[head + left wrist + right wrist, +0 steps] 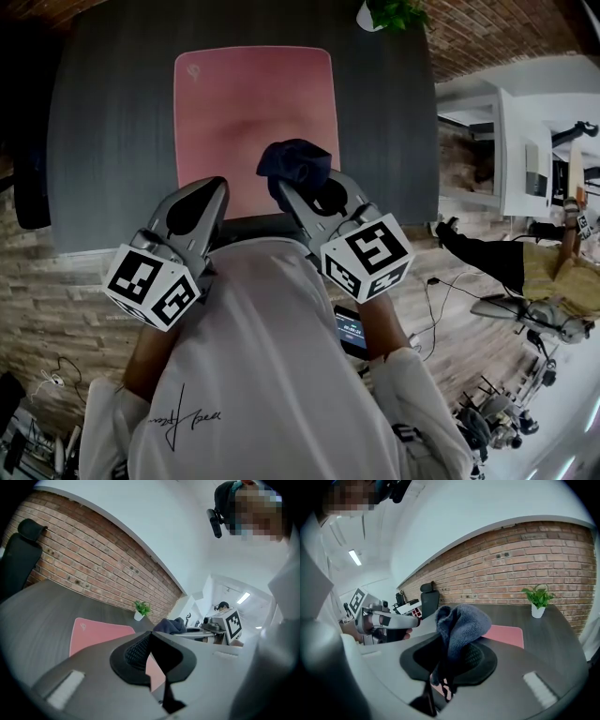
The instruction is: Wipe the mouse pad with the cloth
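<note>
A pink mouse pad (248,112) lies on the dark grey table (112,141), bare on top. My right gripper (292,186) hovers over the pad's near right corner, shut on a bunched dark blue cloth (294,157). In the right gripper view the cloth (461,623) bulges up out of the jaws (452,653), with the pad (506,635) beyond. My left gripper (214,187) sits over the pad's near left edge; its jaws (150,641) meet with nothing between them. The left gripper view shows the pad (93,632) ahead and the cloth (171,626) to the right.
A small potted plant (389,13) stands at the table's far right corner. A black office chair (28,178) is off the left side. The near table edge (253,225) lies just under both grippers. Desks and another person (553,267) are to the right.
</note>
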`<state>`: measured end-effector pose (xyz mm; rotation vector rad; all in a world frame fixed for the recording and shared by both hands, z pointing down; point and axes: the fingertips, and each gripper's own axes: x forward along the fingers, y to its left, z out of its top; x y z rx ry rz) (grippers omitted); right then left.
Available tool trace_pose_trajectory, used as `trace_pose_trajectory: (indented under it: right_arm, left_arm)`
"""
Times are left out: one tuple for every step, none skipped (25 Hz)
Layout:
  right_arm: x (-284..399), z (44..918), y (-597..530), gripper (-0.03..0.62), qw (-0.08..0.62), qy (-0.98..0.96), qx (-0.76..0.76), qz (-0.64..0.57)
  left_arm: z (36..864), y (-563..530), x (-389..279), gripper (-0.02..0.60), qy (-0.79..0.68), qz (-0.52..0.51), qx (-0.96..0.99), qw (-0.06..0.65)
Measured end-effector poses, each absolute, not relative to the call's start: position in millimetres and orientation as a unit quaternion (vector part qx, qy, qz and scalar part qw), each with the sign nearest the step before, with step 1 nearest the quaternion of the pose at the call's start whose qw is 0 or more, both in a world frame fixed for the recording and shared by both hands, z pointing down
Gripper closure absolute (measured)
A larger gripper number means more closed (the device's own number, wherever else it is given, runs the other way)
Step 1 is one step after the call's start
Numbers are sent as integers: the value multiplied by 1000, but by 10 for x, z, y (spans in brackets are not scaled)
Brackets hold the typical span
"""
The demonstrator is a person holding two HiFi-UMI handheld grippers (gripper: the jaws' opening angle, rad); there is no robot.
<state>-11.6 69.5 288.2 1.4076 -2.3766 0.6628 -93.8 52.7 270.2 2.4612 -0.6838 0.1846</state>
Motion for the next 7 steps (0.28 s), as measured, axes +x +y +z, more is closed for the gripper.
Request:
trace_pose_trajectory:
  right_arm:
    - [-113,2889,696,515,151,-827,489,232]
    - [-110,2897,698,514,152,-827,488,234]
    - [-109,2906,700,515,153,-827,488,235]
    - [-112,2915,702,514,154,-827,488,236]
    - [-116,2923,706,514,155,-826,488,236]
    - [-120,2932,709,514,156,-826,488,236]
    - [-125,2942,713,514,157,-826,488,235]
  left_arm:
    - [2714,530,-935,577,-255,68,921,287]
    - [2724,531,-933,577,-254,68,921,288]
    - [2731,532,-933,577,-254,69,920,290]
    - [2739,532,-937,577,-254,70,920,291]
    - [2748,533,-943,577,-255,71,919,292]
    - [2761,534,-951,577,-255,70,919,293]
    - [2775,535,-959,577,-256,70,918,293]
